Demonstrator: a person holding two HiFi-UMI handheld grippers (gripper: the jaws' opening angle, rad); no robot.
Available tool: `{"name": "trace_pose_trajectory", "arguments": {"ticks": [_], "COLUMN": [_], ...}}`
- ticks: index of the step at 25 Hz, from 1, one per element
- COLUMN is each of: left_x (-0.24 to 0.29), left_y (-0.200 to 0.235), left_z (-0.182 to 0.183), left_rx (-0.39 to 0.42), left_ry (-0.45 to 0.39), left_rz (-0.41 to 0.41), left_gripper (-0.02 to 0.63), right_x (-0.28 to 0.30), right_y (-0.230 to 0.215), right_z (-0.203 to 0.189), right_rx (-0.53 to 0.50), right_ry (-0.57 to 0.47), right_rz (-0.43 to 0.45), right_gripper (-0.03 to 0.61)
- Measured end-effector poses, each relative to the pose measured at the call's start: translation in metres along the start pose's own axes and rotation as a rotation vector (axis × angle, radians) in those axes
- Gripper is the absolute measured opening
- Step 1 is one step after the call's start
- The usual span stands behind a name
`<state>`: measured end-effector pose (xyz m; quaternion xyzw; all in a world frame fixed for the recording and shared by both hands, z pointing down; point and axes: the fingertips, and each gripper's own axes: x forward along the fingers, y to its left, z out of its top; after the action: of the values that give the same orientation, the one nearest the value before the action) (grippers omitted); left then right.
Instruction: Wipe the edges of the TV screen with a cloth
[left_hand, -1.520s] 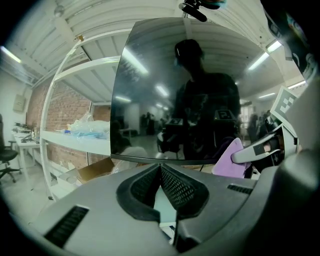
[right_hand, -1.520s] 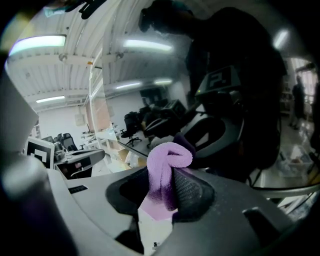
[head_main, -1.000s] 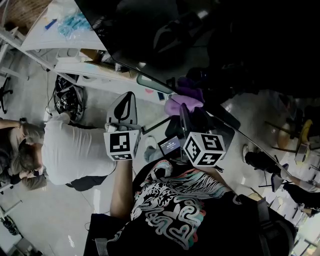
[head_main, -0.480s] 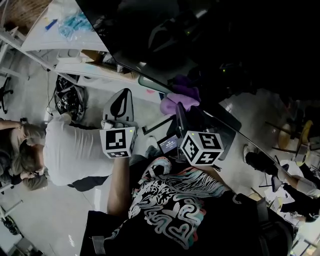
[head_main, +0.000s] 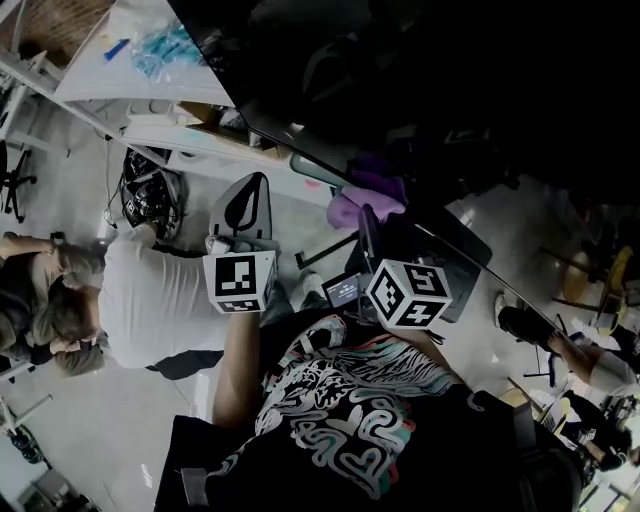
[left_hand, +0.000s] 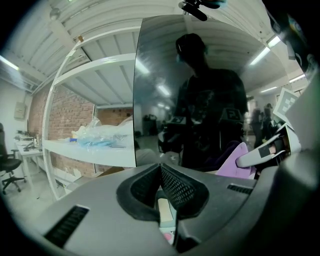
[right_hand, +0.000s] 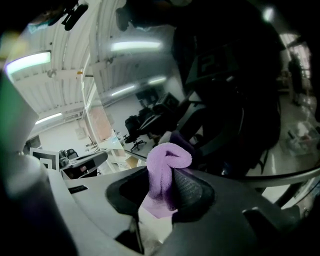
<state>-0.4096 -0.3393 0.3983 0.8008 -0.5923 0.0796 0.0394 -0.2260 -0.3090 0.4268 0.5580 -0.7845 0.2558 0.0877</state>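
- The right gripper (right_hand: 165, 186) has its jaws clamped on a purple cloth (right_hand: 167, 167), which bulges out past them in a soft rolled fold.
- In the head view the cloth sits right at the lower edge of the TV screen (head_main: 450, 90). It looks to be touching the frame, though I cannot confirm contact.
- The left gripper (left_hand: 161, 175) has its jaws together with nothing between them. It hangs near the screen's side edge, apart from the cloth.
- The step in hand appears to be drawing the cloth along the edge.
- To do it well, only the protruding fold should meet the frame, never the hard jaw tips.
- Pressure should be light and even, with the stroke following the line of the edge rather than wandering onto the glass.
- The clamp needs to be firm, since drag along the frame could pull the cloth out of the jaws.
- The screen is large, dark and glossy, mirroring the person and the ceiling lights, so any smear or scratch would probably show.
- The cloth is pale purple and fleecy, and looks thick enough to cushion the contact.
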Motion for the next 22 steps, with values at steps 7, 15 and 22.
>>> {"name": "trace_pose_trajectory", "arguments": {"ticks": [7, 15, 22], "left_x": [0.009, 0.021, 0.022], "left_y": [0.027, 0.055, 0.063], "left_z": [0.008, 0.005, 0.016], "left_rx": [0.012, 0.003, 0.008], "left_ry": [-0.012, -0.003, -0.013], "left_rz": [-0.014, -0.049, -0.091], "left_gripper": [0.018, 0.018, 0.018], "right_x": [0.022, 0.050, 0.057], "right_y": [0.018, 0.039, 0.053], "right_z": [-0.001, -0.002, 0.004], "right_rx": [0.044, 0.082, 0.094], "right_ry": [0.029, 0.048, 0.043], "right_rz": [-0.007, -0.006, -0.025], "right_gripper": [0.150, 0.150, 0.150]}}
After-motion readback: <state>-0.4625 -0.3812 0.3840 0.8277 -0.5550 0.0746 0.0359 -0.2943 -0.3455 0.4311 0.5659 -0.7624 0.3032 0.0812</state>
